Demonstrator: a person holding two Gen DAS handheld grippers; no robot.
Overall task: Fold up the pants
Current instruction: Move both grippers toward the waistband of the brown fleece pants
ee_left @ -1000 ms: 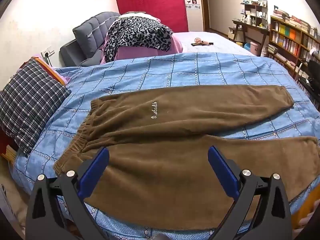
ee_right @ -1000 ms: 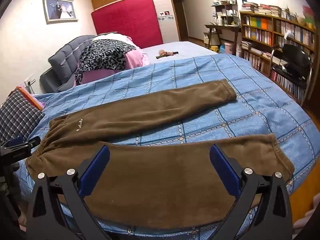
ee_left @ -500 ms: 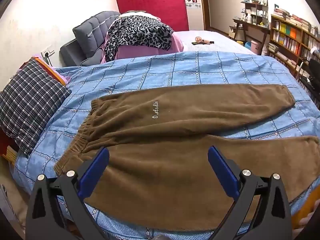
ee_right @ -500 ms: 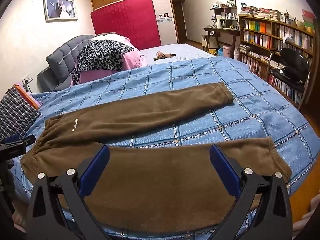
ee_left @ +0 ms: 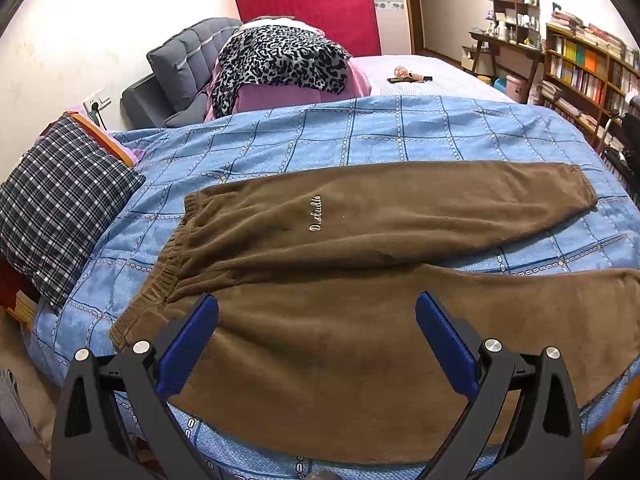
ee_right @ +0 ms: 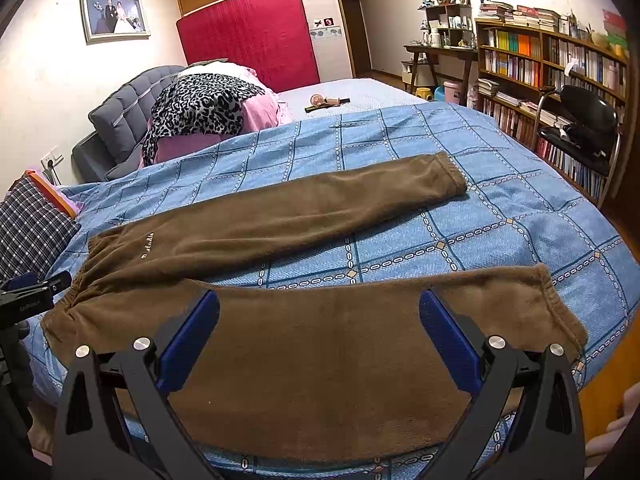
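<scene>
Both your tongs have eased slightly nearer the pants (ee_left: 360, 320), left tongs (ee_left: 316, 320) and right tongs (ee_right: 320, 316) spread, pinching nothing. Grab only the near leg's top layer and the thick fleece may slide, folding crooked on the bed (ee_left: 400, 132).

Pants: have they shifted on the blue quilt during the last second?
No. In the right wrist view, the pants keep their place: the far cuff lies by the same line crossing of the blue quilt as before.

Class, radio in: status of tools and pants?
Left tool open, right tool open, both above near leg. Pants flat on bed, legs apart, unfolded. Nothing blocking.
</scene>
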